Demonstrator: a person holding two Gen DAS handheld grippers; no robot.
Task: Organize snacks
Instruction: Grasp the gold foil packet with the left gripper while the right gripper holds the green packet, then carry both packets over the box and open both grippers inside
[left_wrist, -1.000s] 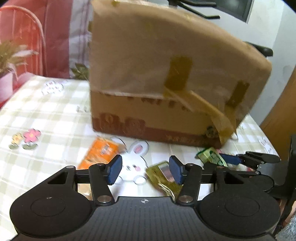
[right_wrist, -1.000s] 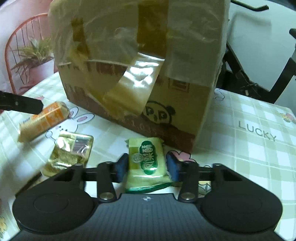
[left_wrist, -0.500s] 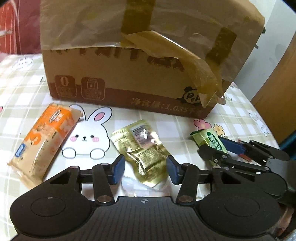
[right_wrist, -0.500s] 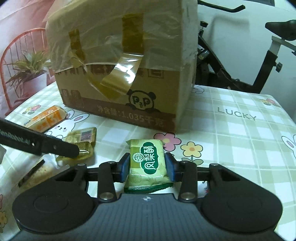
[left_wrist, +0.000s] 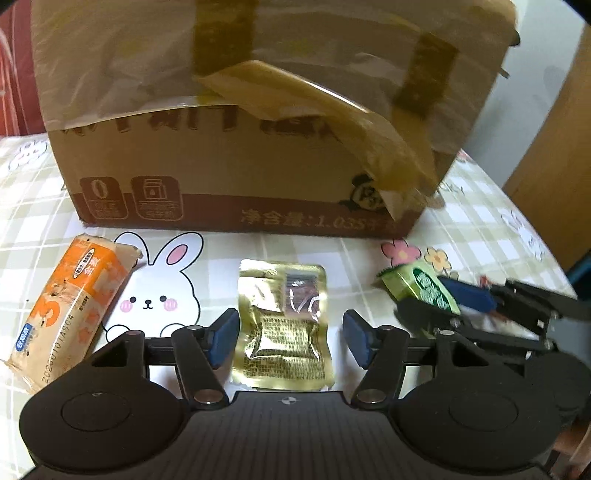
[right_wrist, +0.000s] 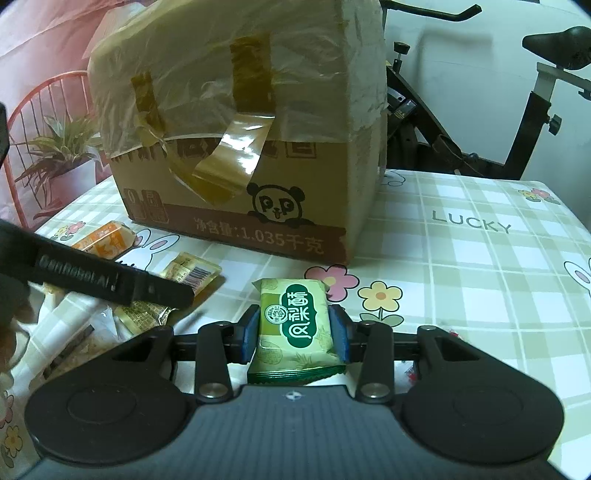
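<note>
Your green pineapple-cake packet (right_wrist: 295, 325) sits pinched upright-lengthwise in front of the taped cardboard box (left_wrist: 236, 122); the gold foil pouch (left_wrist: 282, 325) and orange biscuit pack (left_wrist: 70, 310) lie flat beside it.

A: Left hand-held gripper (left_wrist: 291, 338) build?
B: Matte black. Two round discs on a ribbed base, angular linkage arms, silver pivot screws, blue finger pads (left_wrist: 223, 336).
A: Right hand-held gripper (right_wrist: 294, 334)?
B: Same parts. White crosshair mark centred on the base. White "GenRobot.AI" lettering along the left unit's side, seen from the right wrist.
</note>
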